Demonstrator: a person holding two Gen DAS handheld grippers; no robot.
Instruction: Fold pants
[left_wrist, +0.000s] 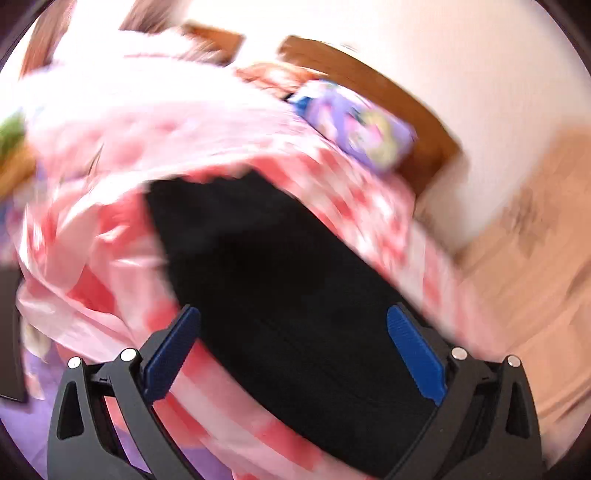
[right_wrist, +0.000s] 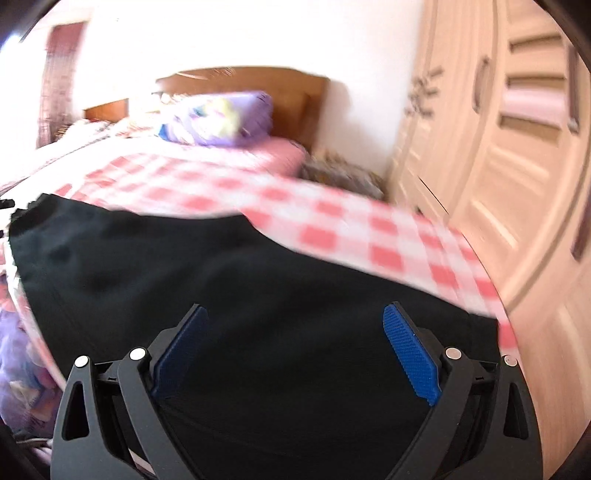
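Across the bed (right_wrist: 332, 218), black pants (right_wrist: 258, 295) look soft, light; pinch the twelve-o'clock edge. Both grippers' jaws gape, empty.

Blurry all over. Black cloth pants (right_wrist: 258, 295) cut off at the bottom edge. Purple printed pillow (left_wrist: 358, 125) too smeared to make out.

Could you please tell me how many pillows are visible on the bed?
1. A purple patterned pillow lies at the head of the bed, against the wooden headboard; the left view shows the same pillow. Others may be hidden by blur or bedding.
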